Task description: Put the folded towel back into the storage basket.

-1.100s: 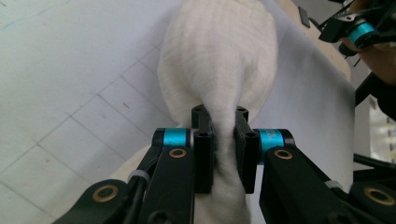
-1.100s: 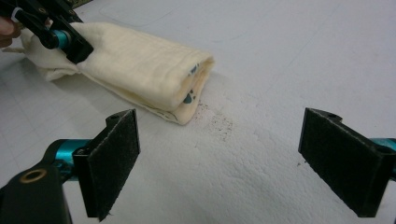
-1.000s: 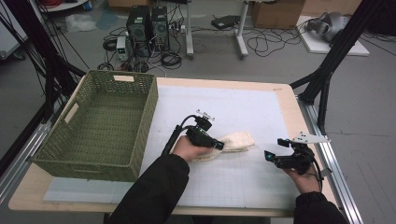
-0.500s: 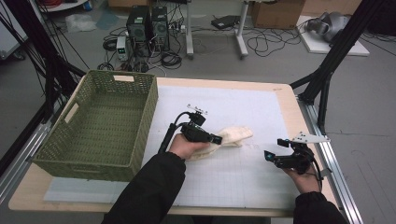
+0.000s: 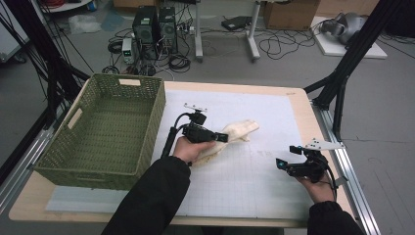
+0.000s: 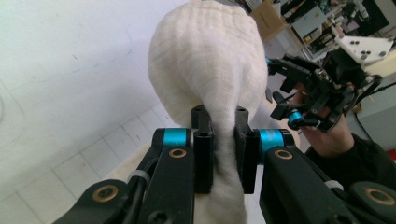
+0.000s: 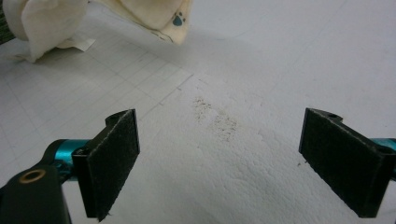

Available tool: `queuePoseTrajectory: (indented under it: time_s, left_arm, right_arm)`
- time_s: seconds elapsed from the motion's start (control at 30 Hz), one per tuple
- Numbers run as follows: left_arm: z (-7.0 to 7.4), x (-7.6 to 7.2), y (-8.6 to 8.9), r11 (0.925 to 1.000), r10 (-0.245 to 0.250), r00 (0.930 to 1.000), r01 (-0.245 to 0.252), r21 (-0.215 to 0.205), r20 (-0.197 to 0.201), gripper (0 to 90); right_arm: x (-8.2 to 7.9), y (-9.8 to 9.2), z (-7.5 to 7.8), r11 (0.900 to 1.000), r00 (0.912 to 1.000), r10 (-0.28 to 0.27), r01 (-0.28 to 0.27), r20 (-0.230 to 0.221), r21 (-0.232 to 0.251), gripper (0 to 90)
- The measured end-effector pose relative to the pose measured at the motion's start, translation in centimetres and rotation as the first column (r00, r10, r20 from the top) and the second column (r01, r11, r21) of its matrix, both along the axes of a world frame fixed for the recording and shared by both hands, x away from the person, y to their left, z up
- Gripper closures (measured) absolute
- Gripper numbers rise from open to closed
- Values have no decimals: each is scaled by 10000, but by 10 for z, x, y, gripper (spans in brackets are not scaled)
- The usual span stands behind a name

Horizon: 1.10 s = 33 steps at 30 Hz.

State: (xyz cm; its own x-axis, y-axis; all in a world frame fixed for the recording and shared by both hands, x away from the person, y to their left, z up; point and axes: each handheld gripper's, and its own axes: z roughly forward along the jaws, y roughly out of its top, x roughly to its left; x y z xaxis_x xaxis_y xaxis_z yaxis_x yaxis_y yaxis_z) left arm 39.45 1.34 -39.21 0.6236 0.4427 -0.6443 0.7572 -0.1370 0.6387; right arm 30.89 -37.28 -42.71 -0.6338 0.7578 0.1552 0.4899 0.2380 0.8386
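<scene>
One cloth: white cloth at table centre, pinched in left gripper.
Right gripper: jaws wide, empty.
Advice: lift clear, carry toward nine o'clock into green basket.

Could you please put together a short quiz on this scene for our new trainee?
1. True or false: the left gripper is shut on the white cloth.
2. Which gripper has nothing between its jaws: A) the left, B) the right gripper?
3. On which side of the cloth does the green basket stand in the high view?

Key:
1. True; the cloth is pinched between its jaws.
2. B; its jaws stand wide apart over the white mat.
3. To the left, on the table.
</scene>
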Motion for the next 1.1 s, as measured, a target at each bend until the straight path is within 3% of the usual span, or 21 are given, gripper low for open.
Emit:
queuePoseTrajectory:
  time_s: [0.1, 0.27, 0.43, 0.87, 1.1]
  left_arm:
    - [5, -1, 5, 9996, 229, 9997, -229, -187, 14, 813]
    - [13, 0, 15, 9982, 593, 9982, -593, -36, -14, 813]
    - [27, -3, 26, 9946, 1021, 9945, -1025, 170, 229, 813]
    - [49, -7, 61, 9839, 1731, 9845, -1717, -490, 275, 813]
    - [52, -7, 67, 9811, 1804, 9834, -1785, -747, 189, 813]
  right_arm:
    - [0, 0, 0, 10000, 10000, 9, -9, -17, 8, 115]
    - [1, 1, -1, 10000, 10000, 34, -34, -62, -6, 115]
    - [1, 1, -1, 10000, 10000, 27, -27, -89, -5, 115]
    - [3, 4, -2, 9999, 9999, 120, -120, -45, -60, 115]
    - [4, 4, -3, 9998, 9999, 141, -142, -35, -101, 115]
